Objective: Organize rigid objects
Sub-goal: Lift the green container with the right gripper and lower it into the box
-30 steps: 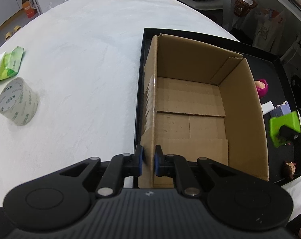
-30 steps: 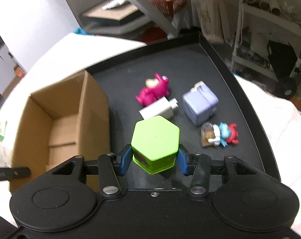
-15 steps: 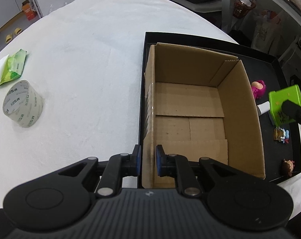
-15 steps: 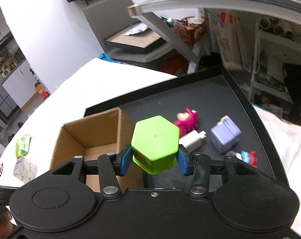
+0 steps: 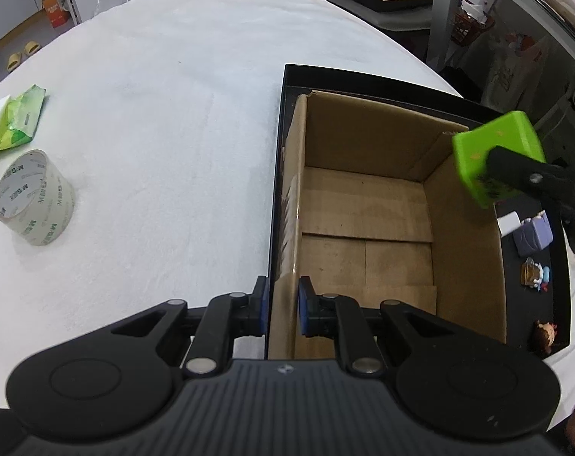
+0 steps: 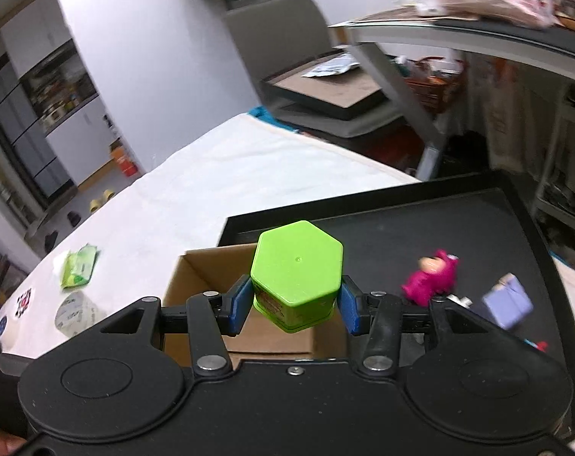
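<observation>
Right gripper (image 6: 294, 304), fingers clenched, holding green hexagonal plastic container (image 6: 297, 271) above open brown cardboard box (image 5: 367, 205). Left gripper (image 5: 281, 306), fingers pinching box's near wall. Box sitting in black tray (image 5: 363, 78).

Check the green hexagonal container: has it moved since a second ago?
Yes. The green hexagonal container, shut in the right gripper, rose off the black tray and now hangs at the cardboard box far-right corner.

White wall (image 6: 154, 57), grey metal shelving (image 6: 420, 87).
</observation>
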Tool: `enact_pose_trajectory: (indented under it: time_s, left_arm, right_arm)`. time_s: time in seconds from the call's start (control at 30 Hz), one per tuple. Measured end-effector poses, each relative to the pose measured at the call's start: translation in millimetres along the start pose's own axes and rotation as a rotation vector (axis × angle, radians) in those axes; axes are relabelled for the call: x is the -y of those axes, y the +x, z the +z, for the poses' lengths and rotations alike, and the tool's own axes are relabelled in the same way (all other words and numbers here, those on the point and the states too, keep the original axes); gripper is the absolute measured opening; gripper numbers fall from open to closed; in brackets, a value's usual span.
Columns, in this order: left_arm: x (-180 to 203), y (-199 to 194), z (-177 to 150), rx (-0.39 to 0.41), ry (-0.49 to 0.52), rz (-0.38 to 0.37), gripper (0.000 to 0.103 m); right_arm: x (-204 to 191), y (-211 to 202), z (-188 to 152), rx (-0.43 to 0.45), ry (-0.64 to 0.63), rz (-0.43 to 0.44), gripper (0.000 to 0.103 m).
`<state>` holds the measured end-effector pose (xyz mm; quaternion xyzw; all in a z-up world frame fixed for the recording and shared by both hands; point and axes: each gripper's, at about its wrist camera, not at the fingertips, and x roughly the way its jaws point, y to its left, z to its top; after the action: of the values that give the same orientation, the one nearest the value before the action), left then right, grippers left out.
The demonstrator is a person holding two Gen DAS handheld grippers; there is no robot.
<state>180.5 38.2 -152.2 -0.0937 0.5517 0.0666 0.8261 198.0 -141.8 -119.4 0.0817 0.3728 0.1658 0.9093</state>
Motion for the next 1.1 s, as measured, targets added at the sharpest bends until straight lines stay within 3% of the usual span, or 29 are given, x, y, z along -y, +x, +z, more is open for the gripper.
enact_pose_trajectory:
  time_s: [0.53, 0.87, 1.0, 1.1]
  left_arm:
    - [-15, 21, 11, -0.065, -0.155, -0.062, 0.013]
    - [-14, 21, 13, -0.08, -0.153, -0.062, 0.014]
    - [-15, 22, 14, -0.084, -0.148, -0.058, 0.014]
    - [-16, 22, 13, -0.09, -0.151, -0.065, 0.016]
  right_arm:
    - [-44, 62, 1, -0.129, -0.125, 0.08, 0.047]
    - [-49, 82, -2, -0.173, -0.121, 0.129, 0.048]
    - [-47, 86, 1, -0.212, -0.061, 0.177, 0.051]
    - [-47, 81, 1, -0.188, -0.076, 0.16, 0.051]
